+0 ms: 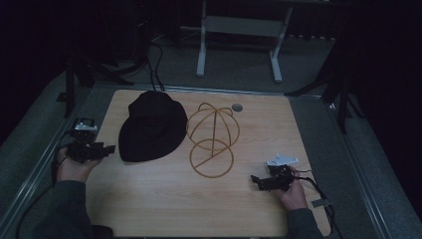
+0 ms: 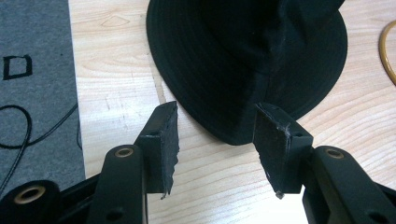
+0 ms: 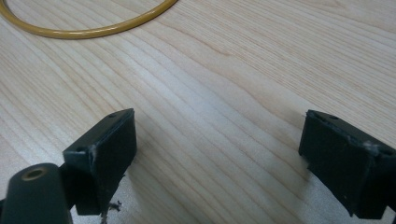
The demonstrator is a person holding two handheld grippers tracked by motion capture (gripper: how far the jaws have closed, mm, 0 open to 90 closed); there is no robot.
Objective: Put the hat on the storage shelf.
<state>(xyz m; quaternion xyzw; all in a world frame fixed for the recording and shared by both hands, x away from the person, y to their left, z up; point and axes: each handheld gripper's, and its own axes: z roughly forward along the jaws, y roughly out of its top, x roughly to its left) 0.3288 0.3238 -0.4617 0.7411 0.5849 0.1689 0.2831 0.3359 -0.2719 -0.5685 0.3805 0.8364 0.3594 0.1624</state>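
Black hat [image 1: 152,127] lies flat on the wooden table [image 1: 149,204], toward the far left part of the tabletop, its brim spread on the wood and its crown slumped. Just beside the hat, on its right, stands a yellow wire hat stand [image 1: 212,139]: a round ring lying on the table with thin hoops rising from it toward the far edge. Hat and stand sit close together; from the high view I cannot tell whether the brim touches the wire. Beyond the stand, near the far edge of the table, is a small round grey cap [image 1: 237,107] set into the wood.

The left hand-held gripper [image 1: 108,149] is held low at the table's left edge, near the hat's left side, and points at the brim. In the left gripper view [image 2: 215,135] its jaws stand apart and released, with nothing pinched; the hat's brim edge [image 2: 243,70] lies just ahead of the two tips, the right tip over or right at the rim, and I cannot tell whether it touches. A grey carpet [image 2: 37,93] with a thin black cable shows beside the table in that view.

The right hand-held gripper [image 1: 257,180] is well apart from the hat, past the stand, near the table's near right corner. In the right gripper view [image 3: 217,140] its jaws are spread wide and released over bare wood, with the curve of the yellow ring [image 3: 93,28] farther ahead.
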